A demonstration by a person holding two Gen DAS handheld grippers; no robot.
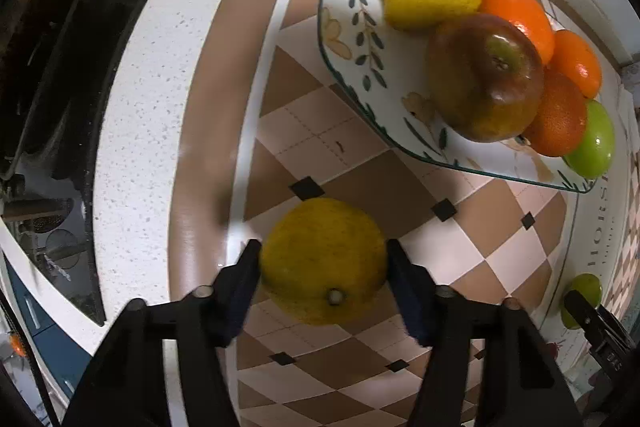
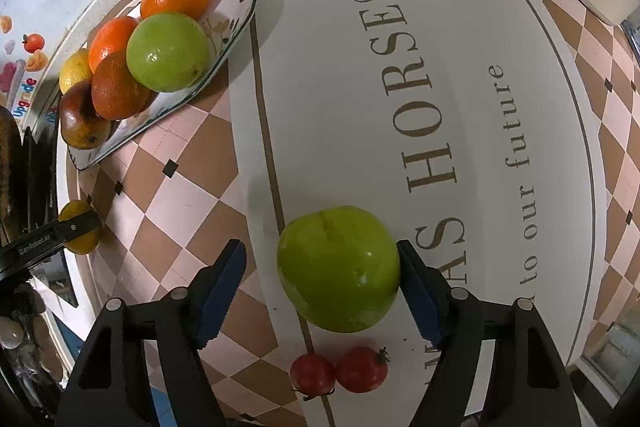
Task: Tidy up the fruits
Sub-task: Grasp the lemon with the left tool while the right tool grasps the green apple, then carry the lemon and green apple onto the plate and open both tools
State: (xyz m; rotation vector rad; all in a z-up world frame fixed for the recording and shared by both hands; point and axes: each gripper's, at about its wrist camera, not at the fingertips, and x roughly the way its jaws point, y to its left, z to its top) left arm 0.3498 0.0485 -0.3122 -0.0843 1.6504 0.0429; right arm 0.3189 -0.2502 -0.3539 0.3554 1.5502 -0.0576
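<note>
Both grippers at fruit on the counter, plate loaded beyond.
Left gripper: jaws closed on a lemon on the checked mat. Right gripper: jaws partly open around a green apple, right pad touching, left pad clear. Plate holds six fruits.

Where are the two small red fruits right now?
In the right wrist view, the two small red fruits lie side by side on the tablecloth, just below the green apple.
</note>
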